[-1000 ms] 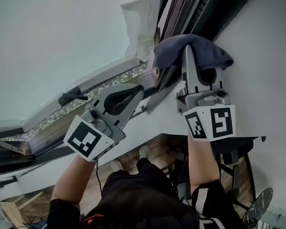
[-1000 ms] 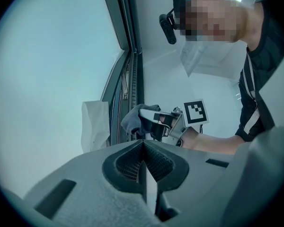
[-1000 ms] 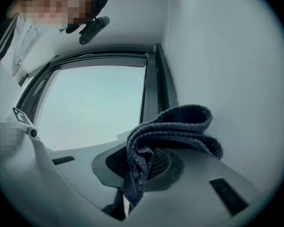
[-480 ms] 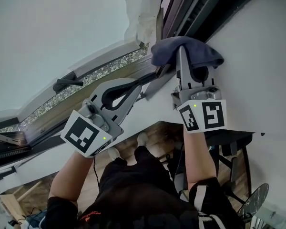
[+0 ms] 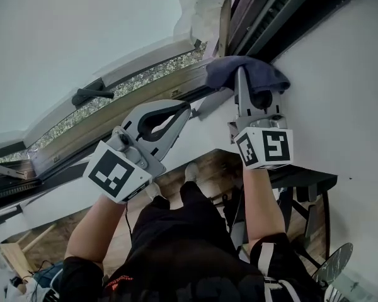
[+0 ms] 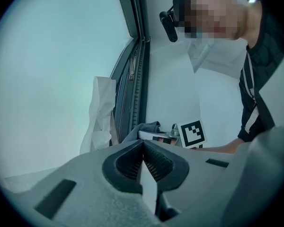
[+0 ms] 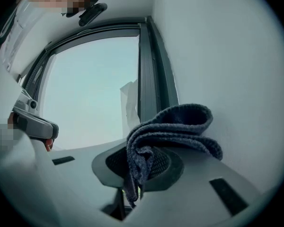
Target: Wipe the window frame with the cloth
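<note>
Because the right gripper [image 5: 249, 90] is clamped on one fold of the dark cloth [image 5: 247, 73], the rest of the fabric bunches past its tips as a pad, pressed where the window frame [image 5: 264, 11] meets the white wall [image 5: 340, 74], at the frame's lower corner. The left gripper [image 5: 183, 112] has its jaws together on nothing and hovers just beside the frame's bottom rail, probably parked out of the wiping path. Open room seems to run along the frame's upright edge. The crumpled white sheet [image 5: 198, 5] in the corner and the handle [image 5: 91, 95] further along the bottom rail could snag the cloth.
</note>
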`<state>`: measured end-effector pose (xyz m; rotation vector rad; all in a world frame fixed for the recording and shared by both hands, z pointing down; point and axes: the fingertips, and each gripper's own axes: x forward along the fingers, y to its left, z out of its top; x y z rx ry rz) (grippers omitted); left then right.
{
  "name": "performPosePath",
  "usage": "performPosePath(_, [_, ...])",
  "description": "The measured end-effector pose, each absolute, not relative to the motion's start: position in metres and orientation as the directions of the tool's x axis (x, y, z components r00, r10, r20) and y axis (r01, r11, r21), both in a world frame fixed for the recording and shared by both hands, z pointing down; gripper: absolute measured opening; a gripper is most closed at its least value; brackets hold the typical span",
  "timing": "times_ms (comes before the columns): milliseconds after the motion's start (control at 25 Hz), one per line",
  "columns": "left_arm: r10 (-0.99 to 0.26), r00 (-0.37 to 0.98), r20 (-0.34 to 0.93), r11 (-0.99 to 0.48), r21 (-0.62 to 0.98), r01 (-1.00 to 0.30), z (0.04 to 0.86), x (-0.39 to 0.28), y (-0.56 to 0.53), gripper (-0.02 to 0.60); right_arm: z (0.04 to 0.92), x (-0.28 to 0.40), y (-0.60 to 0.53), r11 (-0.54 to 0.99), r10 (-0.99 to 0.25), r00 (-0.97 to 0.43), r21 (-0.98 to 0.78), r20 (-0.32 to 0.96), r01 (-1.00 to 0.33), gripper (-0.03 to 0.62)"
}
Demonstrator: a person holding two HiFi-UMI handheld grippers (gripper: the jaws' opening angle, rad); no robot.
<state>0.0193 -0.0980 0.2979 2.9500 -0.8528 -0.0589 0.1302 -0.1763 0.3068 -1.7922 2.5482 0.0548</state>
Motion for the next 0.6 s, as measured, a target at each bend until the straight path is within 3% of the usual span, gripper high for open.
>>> performPosePath(240, [-0.544, 0.838, 0.034, -0.832, 0.107, -0.545, 0.321, 0.017, -0.098, 0.018, 0.343, 0.131, -0.178, 0.327, -0.945, -0.327, 0.006, 0.008, -0.945, 0.038])
performPosePath(440, [-0.542, 0.84, -0.01, -0.835, 0.113, -0.538, 0.333, 0.015, -0.096, 0.018, 0.374, 0.131, -0.178, 0.325, -0.944, -0.325, -0.004, 0.053, -0.946, 0.038])
performPosePath(600, [-0.557, 0.825, 0.096, -0.812, 0.144, -0.566, 0.36, 0.005, -0.095, 0.018, 0.396, 0.131, -0.178, 0.328, -0.941, -0.327, 0.0, 0.084, -0.945, 0.038])
